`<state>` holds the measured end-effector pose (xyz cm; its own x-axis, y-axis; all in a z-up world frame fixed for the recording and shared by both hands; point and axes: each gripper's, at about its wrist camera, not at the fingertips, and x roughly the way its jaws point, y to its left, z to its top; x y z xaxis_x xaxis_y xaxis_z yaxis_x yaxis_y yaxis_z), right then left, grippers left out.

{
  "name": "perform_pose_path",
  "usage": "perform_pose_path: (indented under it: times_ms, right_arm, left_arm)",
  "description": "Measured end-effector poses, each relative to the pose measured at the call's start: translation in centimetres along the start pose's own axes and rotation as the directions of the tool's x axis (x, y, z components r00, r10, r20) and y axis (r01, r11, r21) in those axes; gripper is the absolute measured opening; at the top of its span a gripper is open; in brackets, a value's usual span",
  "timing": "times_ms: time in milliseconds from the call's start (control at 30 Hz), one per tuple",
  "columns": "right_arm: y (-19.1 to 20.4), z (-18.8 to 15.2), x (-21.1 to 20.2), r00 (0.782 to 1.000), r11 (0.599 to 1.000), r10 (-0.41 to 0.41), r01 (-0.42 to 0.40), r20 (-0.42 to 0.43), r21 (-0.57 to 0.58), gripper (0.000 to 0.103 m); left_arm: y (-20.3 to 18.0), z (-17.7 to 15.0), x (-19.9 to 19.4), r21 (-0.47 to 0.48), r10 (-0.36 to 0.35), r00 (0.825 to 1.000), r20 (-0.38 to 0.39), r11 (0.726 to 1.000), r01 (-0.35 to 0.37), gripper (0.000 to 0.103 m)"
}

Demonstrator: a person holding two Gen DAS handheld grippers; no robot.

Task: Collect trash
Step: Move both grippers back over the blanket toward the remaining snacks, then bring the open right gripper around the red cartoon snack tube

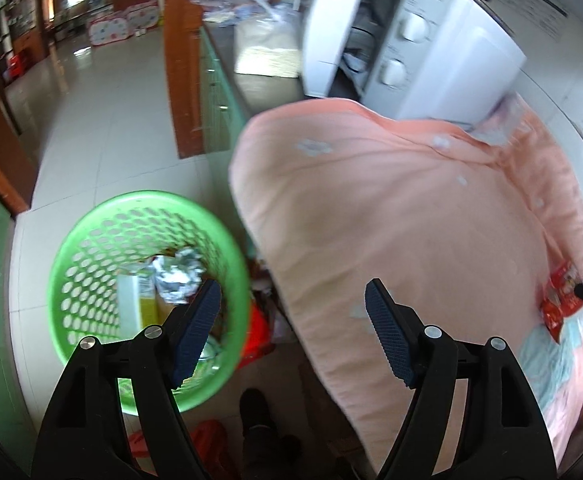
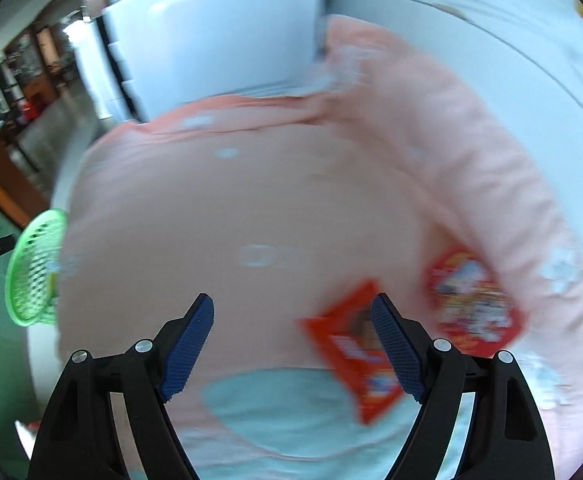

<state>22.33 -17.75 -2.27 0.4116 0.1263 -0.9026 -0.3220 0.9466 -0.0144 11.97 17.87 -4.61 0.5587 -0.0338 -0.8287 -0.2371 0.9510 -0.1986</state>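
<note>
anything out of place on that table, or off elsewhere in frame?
Two red snack wrappers lie loose on the pink cloth, not in the green basket on the floor, which already holds crumpled foil. The white oven behind has its door hanging open. Both views are motion-blurred.

wrappers (image 2: 355, 356) on cloth (image 2: 251, 208), basket (image 1: 147, 292) left

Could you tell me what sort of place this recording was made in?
Most likely a home kitchen or utility corner: a white microwave with its door open stands on a counter, beside a surface under a pink cloth, with a green basket on the tiled floor.
</note>
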Motion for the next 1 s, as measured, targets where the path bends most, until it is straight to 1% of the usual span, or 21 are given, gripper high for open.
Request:
perform_pose_path:
  times_ms: [67,133,267,333,400,567,700,767,1000]
  right_arm:
    - [-2.1,0.3,0.1,0.999,1.000,-0.026,0.026,-0.018,0.007,0.078]
    - [-4.1,0.5,0.4,0.996,0.997,-0.074,0.074,-0.041,0.000,0.078]
    - [-8.0,1.0,1.4,0.985,0.991,-0.136,0.136,-0.107,-0.001,0.077]
    - [-9.5,1.1,2.1,0.977,0.988,-0.156,0.156,-0.143,-0.013,0.071]
    - [-10.5,1.3,2.8,0.968,0.984,-0.179,0.176,-0.176,-0.033,0.071]
    - [-11.1,0.9,4.5,0.945,0.975,-0.215,0.196,-0.247,-0.101,0.071]
    - [-11.4,0.4,6.3,0.920,0.962,-0.254,0.208,-0.298,-0.177,0.071]
    - [-11.3,0.4,6.9,0.911,0.951,-0.280,0.221,-0.302,-0.215,0.071]
    - [-11.6,1.1,9.4,0.896,0.944,-0.299,0.226,-0.329,-0.243,0.071]
  left_arm:
    - [-1.4,0.0,0.4,0.027,-0.010,1.000,-0.010,1.000,0.010,0.074]
    - [-2.5,-0.1,0.7,0.046,-0.018,1.000,-0.018,0.999,0.019,0.074]
    - [-4.8,-0.3,1.4,0.082,-0.045,0.998,-0.039,0.996,0.048,0.074]
    - [-5.8,-0.5,1.6,0.100,-0.051,0.998,-0.047,0.993,0.055,0.074]
    - [-6.8,-0.7,1.9,0.118,-0.063,0.996,-0.057,0.991,0.069,0.074]
    - [-9.2,-1.2,2.7,0.151,-0.091,0.992,-0.086,0.983,0.104,0.074]
    - [-11.2,-1.6,3.0,0.183,-0.112,0.989,-0.101,0.975,0.129,0.074]
    - [-12.1,-1.7,3.1,0.196,-0.122,0.987,-0.107,0.970,0.141,0.074]
    - [-15.4,-2.3,3.6,0.243,-0.159,0.977,-0.141,0.951,0.190,0.074]
